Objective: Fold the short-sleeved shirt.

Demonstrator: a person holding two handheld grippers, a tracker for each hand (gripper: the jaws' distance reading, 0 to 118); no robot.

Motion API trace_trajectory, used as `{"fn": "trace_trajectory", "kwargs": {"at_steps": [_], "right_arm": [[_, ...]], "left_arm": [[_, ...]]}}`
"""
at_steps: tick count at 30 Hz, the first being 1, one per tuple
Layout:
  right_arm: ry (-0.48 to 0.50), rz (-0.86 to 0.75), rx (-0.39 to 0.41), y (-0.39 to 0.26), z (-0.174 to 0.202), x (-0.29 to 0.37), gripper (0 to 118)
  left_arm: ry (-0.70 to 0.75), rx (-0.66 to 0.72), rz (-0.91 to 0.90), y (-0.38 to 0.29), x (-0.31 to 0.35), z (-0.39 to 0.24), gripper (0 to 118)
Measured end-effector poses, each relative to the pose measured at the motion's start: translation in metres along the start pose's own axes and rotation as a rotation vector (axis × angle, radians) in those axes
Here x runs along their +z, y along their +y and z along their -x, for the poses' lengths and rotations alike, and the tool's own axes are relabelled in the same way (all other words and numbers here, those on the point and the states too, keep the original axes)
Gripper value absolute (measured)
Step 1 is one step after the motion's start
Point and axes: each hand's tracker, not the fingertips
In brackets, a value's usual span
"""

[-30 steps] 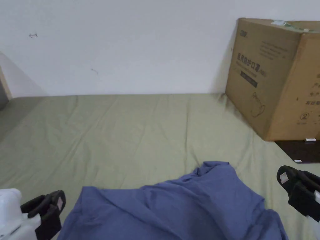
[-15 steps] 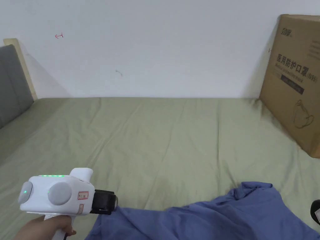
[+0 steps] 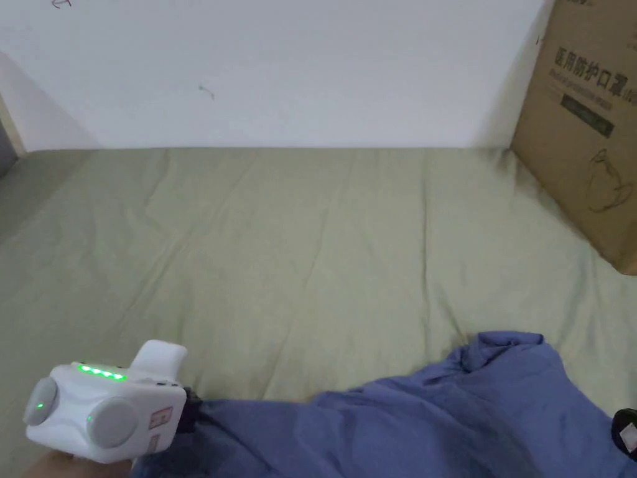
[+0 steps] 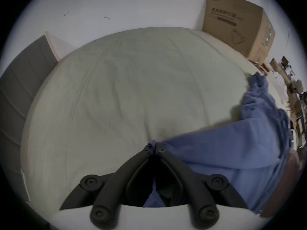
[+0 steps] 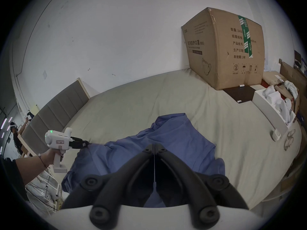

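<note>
A blue short-sleeved shirt (image 3: 435, 423) lies crumpled on the green bed sheet (image 3: 311, 249), near the front edge. My left gripper (image 3: 190, 414) is at the shirt's left edge. In the left gripper view its jaws (image 4: 154, 148) are shut with blue cloth (image 4: 232, 150) pinched between them. The right gripper view shows the same hold from the side, left gripper (image 5: 85, 144) on the shirt (image 5: 174, 137). My right gripper (image 5: 154, 146) is shut over the shirt's near right part, with cloth showing between the jaws lower down. Just its tip (image 3: 625, 429) shows in the head view.
A large cardboard box (image 3: 591, 124) stands against the wall at the bed's far right. A grey headboard (image 5: 54, 110) runs along the left. A dark board (image 5: 239, 92) and a white tray of items (image 5: 272, 107) sit right of the bed.
The left gripper went from open at the lower left to the shirt's left edge and shut on it. The right gripper dropped towards the picture's lower right corner. The head camera also shifted.
</note>
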Motion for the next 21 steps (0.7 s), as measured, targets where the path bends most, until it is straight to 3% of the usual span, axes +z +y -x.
{"fn": "trace_trajectory", "kwargs": {"at_steps": [2, 5, 7, 8, 10, 11, 16, 19, 21], "right_arm": [[0.077, -0.003, 0.028, 0.009, -0.011, -0.014, 0], [-0.002, 0.049, 0.090, 0.038, -0.030, -0.056, 0], [-0.019, 0.119, 0.059, 0.059, -0.043, -0.091, 3], [0.009, 0.146, 0.056, 0.066, -0.051, -0.109, 27], [0.018, 0.175, 0.029, 0.080, -0.055, -0.140, 99], [-0.013, 0.260, 0.018, 0.084, -0.057, -0.161, 118], [-0.134, 0.419, -0.013, 0.087, -0.065, -0.242, 117], [-0.215, 0.535, 0.016, 0.080, -0.070, -0.268, 112], [-0.186, 0.533, 0.049, 0.080, -0.066, -0.271, 71]], "left_arm": [[-0.036, 0.066, -0.050, 0.007, -0.001, 0.027, 0], [0.019, 0.044, -0.175, 0.010, 0.036, 0.035, 0], [-0.013, 0.062, -0.230, 0.014, 0.058, 0.044, 0], [-0.042, 0.081, -0.235, 0.013, 0.066, 0.047, 0], [-0.038, 0.068, -0.232, 0.006, 0.085, 0.026, 0], [-0.033, 0.057, -0.235, 0.006, 0.089, 0.026, 0], [-0.043, 0.063, -0.214, 0.000, 0.096, 0.016, 0], [-0.048, 0.092, -0.206, -0.003, 0.091, 0.021, 0], [-0.053, 0.137, -0.197, -0.006, 0.086, 0.025, 0]]}}
